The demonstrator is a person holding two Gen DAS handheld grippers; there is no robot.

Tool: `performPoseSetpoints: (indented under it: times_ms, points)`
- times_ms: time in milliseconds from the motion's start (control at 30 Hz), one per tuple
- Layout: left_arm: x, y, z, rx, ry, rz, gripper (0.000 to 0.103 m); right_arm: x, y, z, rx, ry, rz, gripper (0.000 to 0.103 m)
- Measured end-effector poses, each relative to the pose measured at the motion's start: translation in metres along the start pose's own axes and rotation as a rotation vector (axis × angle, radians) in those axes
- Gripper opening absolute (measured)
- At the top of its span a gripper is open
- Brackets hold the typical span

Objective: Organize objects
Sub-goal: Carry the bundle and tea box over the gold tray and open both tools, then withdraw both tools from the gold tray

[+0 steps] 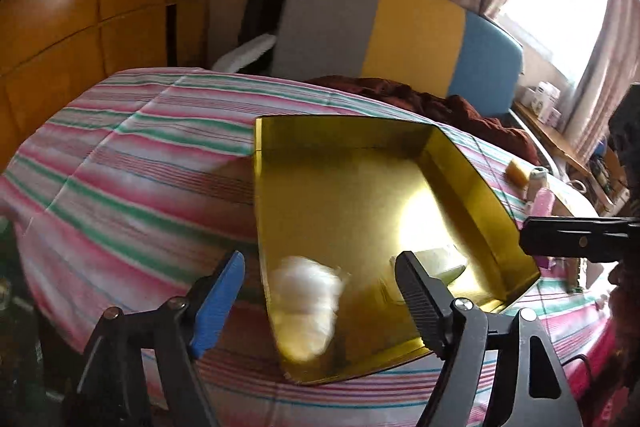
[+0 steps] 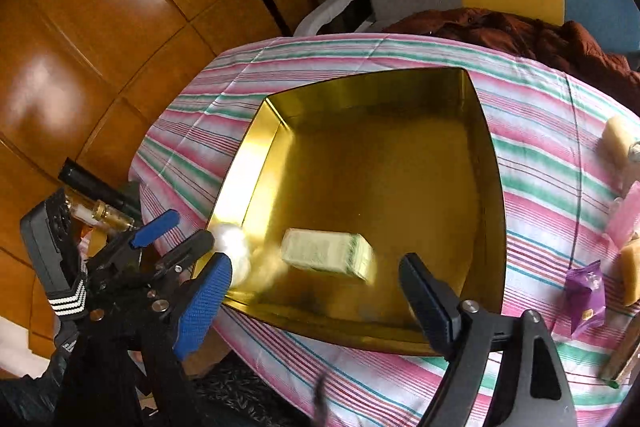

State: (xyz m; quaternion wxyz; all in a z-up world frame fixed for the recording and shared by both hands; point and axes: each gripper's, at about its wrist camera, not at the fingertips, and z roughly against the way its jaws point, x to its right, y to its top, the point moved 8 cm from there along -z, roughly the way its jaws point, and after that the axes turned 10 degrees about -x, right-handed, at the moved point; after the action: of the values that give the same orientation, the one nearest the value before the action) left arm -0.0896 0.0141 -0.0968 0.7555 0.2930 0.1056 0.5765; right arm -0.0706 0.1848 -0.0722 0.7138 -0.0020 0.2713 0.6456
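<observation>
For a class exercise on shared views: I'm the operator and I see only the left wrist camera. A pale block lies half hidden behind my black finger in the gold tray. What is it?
Observer: The right wrist view shows the pale green block whole, lying flat on the gold tray floor; its label is too blurred to read.
Operator: What is still outside the tray on the right?
Observer: A purple packet lies on the striped cloth, beside a yellow block.
Operator: Is the right gripper holding anything?
Observer: No, the right gripper is open and empty above the tray.
</observation>
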Motion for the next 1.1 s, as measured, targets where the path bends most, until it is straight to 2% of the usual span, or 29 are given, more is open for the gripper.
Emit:
performPoseSetpoints:
  times_ms: [67, 133, 300, 367, 400, 500, 600, 733, 900, 1100]
  points:
    - [-0.004, 0.000, 0.008, 0.022, 0.020, 0.010, 0.084, -0.002, -0.002, 0.013, 0.054, -0.067, 0.032, 0.087]
    - [-0.006, 0.006, 0.015, 0.046, 0.054, 0.023, 0.094, -0.006, -0.001, 0.028, 0.131, -0.149, 0.074, 0.087]
    - [-0.010, 0.014, 0.030, 0.108, 0.140, 0.050, 0.096, -0.007, -0.003, 0.056, 0.341, -0.347, 0.124, 0.087]
    - [-0.009, 0.017, 0.035, 0.131, 0.170, 0.049, 0.097, -0.001, -0.005, 0.057, 0.378, -0.381, 0.104, 0.087]
    - [-0.009, 0.021, 0.035, 0.136, 0.174, 0.044, 0.101, 0.003, -0.006, 0.054, 0.372, -0.394, 0.092, 0.087]
    - [-0.002, 0.023, 0.041, 0.161, 0.166, 0.024, 0.103, 0.013, -0.009, 0.042, 0.324, -0.396, 0.063, 0.087]
    - [0.006, 0.026, 0.041, 0.160, 0.162, -0.002, 0.103, 0.022, -0.011, 0.038, 0.311, -0.351, 0.031, 0.087]
    - [0.020, 0.025, 0.037, 0.150, 0.146, -0.043, 0.103, 0.037, -0.017, 0.033, 0.290, -0.326, -0.012, 0.077]
    - [0.035, 0.020, 0.031, 0.123, 0.116, -0.069, 0.103, 0.048, -0.028, 0.030, 0.263, -0.285, -0.036, 0.077]
    - [0.057, 0.013, 0.024, 0.098, 0.081, -0.126, 0.103, 0.061, -0.039, 0.032, 0.258, -0.277, -0.075, 0.077]
